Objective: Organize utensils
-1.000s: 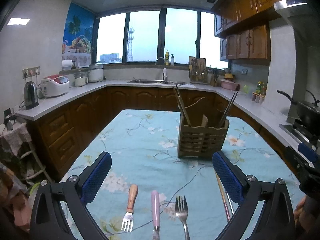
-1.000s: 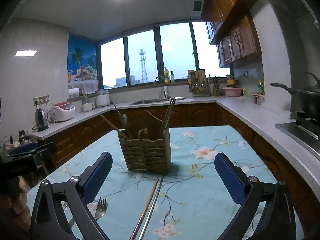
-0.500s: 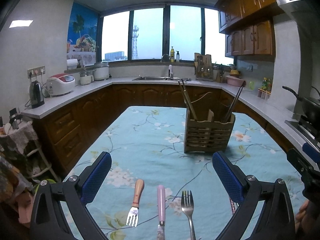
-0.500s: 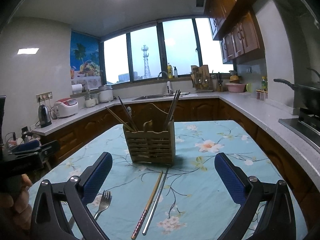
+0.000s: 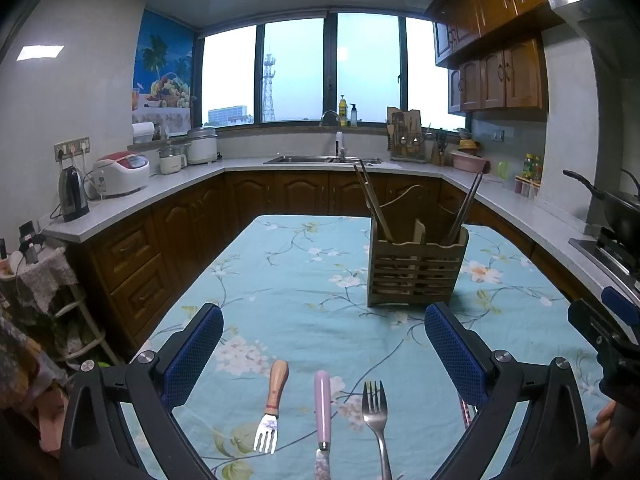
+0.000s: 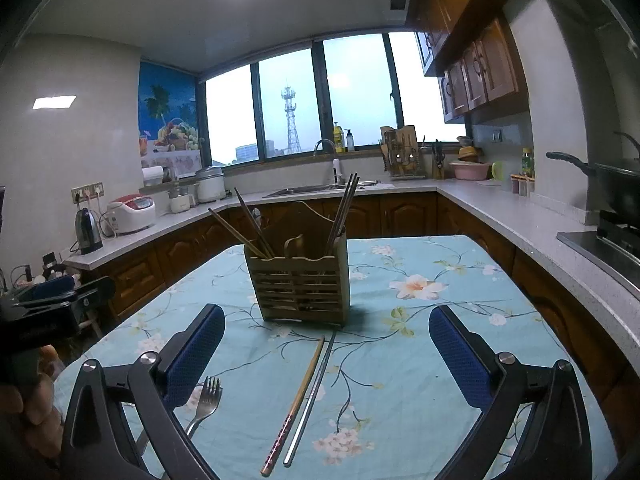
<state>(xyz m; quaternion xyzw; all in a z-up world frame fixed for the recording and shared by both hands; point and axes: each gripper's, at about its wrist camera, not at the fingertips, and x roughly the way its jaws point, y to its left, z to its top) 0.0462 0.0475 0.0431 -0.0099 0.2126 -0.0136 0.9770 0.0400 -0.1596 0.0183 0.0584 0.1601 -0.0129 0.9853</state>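
Observation:
A slatted wooden utensil holder [image 5: 416, 270] stands on the floral tablecloth [image 5: 296, 280] with chopsticks leaning in it; it also shows in the right wrist view [image 6: 302, 280]. My left gripper [image 5: 322, 344] is open and empty above a wooden-handled small fork [image 5: 272, 408], a pink-handled knife [image 5: 322, 412] and a steel fork [image 5: 376, 416]. My right gripper [image 6: 326, 344] is open and empty above a wooden chopstick [image 6: 296, 400] and a metal chopstick [image 6: 314, 392]. The steel fork [image 6: 206, 404] lies by its left finger.
Kitchen counters ring the table, with a kettle [image 5: 73, 194], a rice cooker [image 5: 120, 174], a sink [image 5: 320, 159] and a stove with a pan [image 5: 616, 216]. The table's left edge [image 5: 192, 288] drops to wooden drawers. The other gripper [image 5: 608, 332] shows at the right.
Both grippers have drifted slightly, so the holder sits a little further right in each view. Both stay open and empty. Nothing on the table moved.

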